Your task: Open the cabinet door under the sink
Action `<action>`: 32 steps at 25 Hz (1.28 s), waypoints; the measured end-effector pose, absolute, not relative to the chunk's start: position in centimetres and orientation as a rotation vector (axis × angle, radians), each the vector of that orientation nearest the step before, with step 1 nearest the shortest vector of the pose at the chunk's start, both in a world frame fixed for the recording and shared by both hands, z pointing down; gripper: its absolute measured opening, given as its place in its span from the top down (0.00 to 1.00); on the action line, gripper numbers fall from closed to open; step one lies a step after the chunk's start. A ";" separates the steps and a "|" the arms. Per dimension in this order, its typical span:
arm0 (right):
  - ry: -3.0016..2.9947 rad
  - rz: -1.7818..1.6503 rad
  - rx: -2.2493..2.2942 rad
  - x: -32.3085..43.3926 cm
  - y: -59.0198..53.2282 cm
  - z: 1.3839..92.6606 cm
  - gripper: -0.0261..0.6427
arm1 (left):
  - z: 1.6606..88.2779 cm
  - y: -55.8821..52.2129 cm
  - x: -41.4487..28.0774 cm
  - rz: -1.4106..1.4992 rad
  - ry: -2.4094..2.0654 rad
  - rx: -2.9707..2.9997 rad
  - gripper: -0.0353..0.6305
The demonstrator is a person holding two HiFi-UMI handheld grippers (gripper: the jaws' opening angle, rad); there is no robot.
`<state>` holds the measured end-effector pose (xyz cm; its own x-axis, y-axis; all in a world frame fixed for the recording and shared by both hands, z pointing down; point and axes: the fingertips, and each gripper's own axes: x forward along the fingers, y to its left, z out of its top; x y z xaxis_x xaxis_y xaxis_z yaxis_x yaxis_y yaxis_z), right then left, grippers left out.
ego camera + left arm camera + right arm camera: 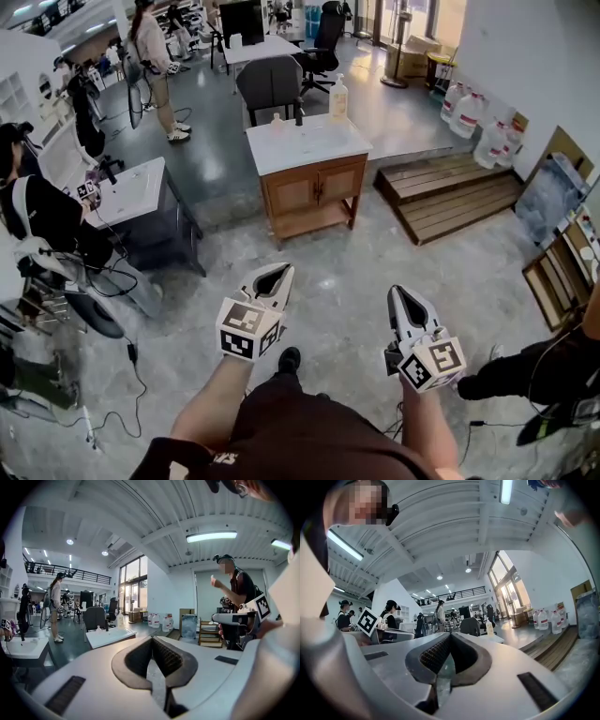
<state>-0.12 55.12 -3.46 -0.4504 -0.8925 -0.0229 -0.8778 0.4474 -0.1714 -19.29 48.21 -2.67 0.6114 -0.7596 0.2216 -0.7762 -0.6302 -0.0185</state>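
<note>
With your left gripper (pixel 278 272) and right gripper (pixel 398 292) both closed and empty, walk up to the wooden sink cabinet (pixel 314 192), then spread one for its door (pixel 339 181).

Bright, even daylight plus ceiling strip lights (pixel 211 536); sharp focus, strong fisheye edges.

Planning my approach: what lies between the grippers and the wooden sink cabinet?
Head view: only bare grey floor between the left gripper, the right gripper and the wooden sink cabinet.
</note>
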 end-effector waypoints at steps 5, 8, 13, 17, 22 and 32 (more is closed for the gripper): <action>2.556 -0.196 -1.592 0.0 51.6 -3.0 0.94 | -1.0 44.4 -19.6 0.328 -1.307 2.718 0.92; 2.548 -0.205 -1.602 0.0 48.3 -2.4 0.94 | 0.2 41.1 -19.8 0.335 -1.296 2.706 0.92; 2.535 -0.201 -1.640 -0.8 41.0 -1.7 0.94 | 1.9 33.5 -20.6 0.335 -1.272 2.688 0.92; 2.524 -0.175 -1.660 -2.1 33.4 -2.0 0.94 | 2.4 25.6 -21.9 0.311 -1.271 2.697 0.92; 2.538 -0.220 -1.671 -5.4 23.8 -1.0 0.94 | 3.5 16.3 -23.9 0.321 -1.248 2.697 0.92; 2.555 -0.321 -1.698 -8.8 14.0 0.3 0.94 | 5.1 5.6 -25.3 0.315 -1.185 2.674 0.92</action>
